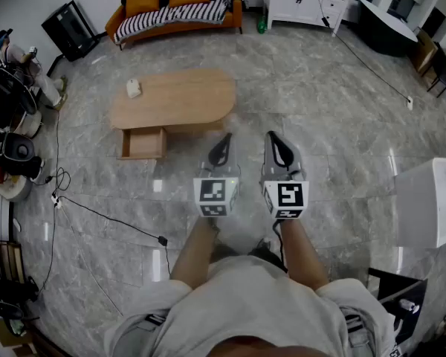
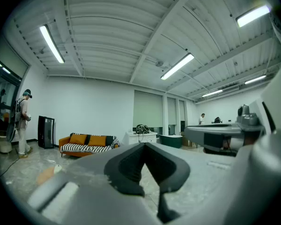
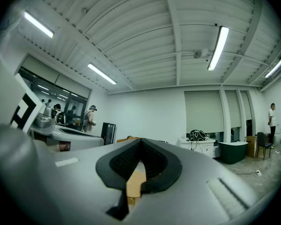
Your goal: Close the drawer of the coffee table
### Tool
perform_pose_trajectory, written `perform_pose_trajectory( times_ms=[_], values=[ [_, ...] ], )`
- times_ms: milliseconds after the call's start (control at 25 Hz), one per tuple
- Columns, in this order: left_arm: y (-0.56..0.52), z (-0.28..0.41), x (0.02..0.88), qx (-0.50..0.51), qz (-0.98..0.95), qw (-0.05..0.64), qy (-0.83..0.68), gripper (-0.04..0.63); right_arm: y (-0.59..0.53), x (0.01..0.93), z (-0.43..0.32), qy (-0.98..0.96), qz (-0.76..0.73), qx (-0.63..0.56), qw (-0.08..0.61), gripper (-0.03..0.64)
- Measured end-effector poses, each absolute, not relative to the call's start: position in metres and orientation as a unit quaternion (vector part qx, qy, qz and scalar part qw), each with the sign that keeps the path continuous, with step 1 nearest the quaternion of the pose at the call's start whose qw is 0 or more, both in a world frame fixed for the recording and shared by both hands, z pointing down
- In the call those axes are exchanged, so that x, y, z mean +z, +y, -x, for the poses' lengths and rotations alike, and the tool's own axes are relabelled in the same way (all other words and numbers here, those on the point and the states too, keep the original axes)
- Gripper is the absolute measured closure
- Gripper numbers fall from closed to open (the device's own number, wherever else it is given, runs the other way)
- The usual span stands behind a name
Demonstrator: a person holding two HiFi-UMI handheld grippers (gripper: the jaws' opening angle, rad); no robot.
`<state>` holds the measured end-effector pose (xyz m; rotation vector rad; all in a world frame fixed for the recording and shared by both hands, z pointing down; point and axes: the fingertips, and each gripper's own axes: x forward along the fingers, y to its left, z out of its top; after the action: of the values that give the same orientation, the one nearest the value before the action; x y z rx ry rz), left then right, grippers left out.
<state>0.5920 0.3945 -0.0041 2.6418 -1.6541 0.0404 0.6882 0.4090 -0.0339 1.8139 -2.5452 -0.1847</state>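
Overhead, in the head view, the coffee table (image 1: 175, 99) stands well ahead on the floor (image 1: 334, 125), its drawer (image 1: 143, 143) pulled out toward the person (image 1: 253, 303). The left gripper (image 1: 221, 151) and right gripper (image 1: 278, 146) hang level, well short of it. Left gripper view: jaws pressed together, empty. Right gripper view: likewise together, holding nothing. Best to step in, crouch, and push the drawer front squarely with closed tips.

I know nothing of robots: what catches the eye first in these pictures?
A wooden coffee table stands mid-floor, its drawer pulled out at the near left. In front of the person, the left gripper and right gripper point towards it side by side, jaws shut, empty. An orange sofa sits beyond the table.
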Motion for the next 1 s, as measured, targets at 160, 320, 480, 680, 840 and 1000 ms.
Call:
perform_pose_trajectory(
  times_ms=[160, 320, 480, 680, 840, 1000],
  values=[
    [0.396, -0.577, -0.005, 0.01, -0.846, 0.009, -0.534, 0.575, 0.408, -0.032, -0.672, -0.816, -0.575, -0.061, 0.005, 0.612],
    [0.395, -0.552, -0.006, 0.009, -0.839, 0.007, -0.545, 0.575, 0.403, -0.032, -0.645, -0.824, -0.563, -0.061, 0.004, 0.612],
    [0.396, -0.519, -0.007, 0.008, -0.825, 0.005, -0.565, 0.575, 0.398, -0.032, -0.61, -0.841, -0.538, -0.059, -0.006, 0.612],
    [0.398, -0.464, -0.008, 0.011, -0.8, 0.003, -0.6, 0.575, 0.391, -0.033, -0.544, -0.868, -0.493, -0.059, -0.016, 0.611],
    [0.409, -0.393, -0.003, 0.013, -0.766, -0.002, -0.642, 0.575, 0.392, -0.024, -0.468, -0.895, -0.443, -0.058, -0.012, 0.611],
    [0.424, -0.31, -0.003, 0.013, -0.728, -0.002, -0.686, 0.575, 0.4, -0.025, -0.381, -0.922, -0.382, -0.058, -0.018, 0.611]
  ],
)
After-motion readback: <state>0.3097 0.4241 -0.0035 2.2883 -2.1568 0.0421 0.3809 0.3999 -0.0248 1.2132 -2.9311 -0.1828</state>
